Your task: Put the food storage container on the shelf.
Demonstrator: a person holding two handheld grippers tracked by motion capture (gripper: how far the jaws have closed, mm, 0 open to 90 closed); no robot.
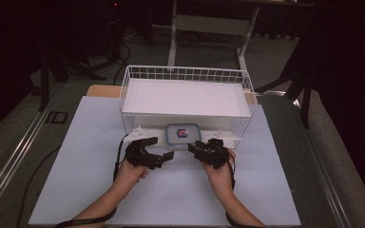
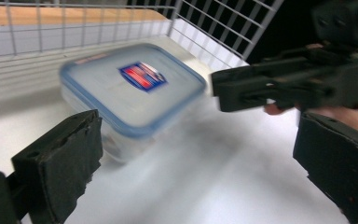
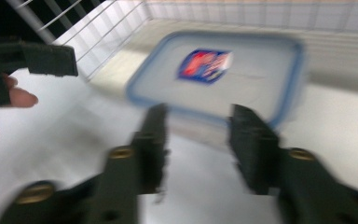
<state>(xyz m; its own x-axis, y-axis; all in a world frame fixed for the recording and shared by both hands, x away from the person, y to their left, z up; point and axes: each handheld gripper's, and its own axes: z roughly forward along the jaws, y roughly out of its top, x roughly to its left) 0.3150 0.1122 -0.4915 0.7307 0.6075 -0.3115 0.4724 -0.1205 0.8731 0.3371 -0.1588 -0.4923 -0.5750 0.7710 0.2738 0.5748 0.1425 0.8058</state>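
Toward the far edge of the desk (image 1: 90, 180), a white wire basket (image 1: 186, 97) stands on raised legs, its flat white floor bare, and its near wire wall hangs just above and behind a small clear container with a blue-rimmed lid (image 1: 183, 134) and a red-and-blue label. The container sits on the desk surface at the basket's near side, about midway between the desk's left and right edges; in the left gripper view the container (image 2: 133, 95) is close against the basket's wire side, which closes off the room behind it. The left tongs (image 1: 168, 156) lie just left of the container and a little nearer the person, jaws spread wide and holding nothing; in their own view the two black pads (image 2: 70, 158) stand well apart with the container ahead between them, not touched. The right tongs (image 1: 193, 147) sit just beside the container's near right corner, jaws open part-way and empty; in the right gripper view the container (image 3: 223, 70) lies just beyond the tips, though blur hides whether a tip touches it. Each hand's tongs show in the other's view, near one another, leaving only a narrow gap in front of the container. The near half of the desk, and its left and right margins, lie bare. A cable (image 1: 33, 180) trails off the desk's left side onto the floor.
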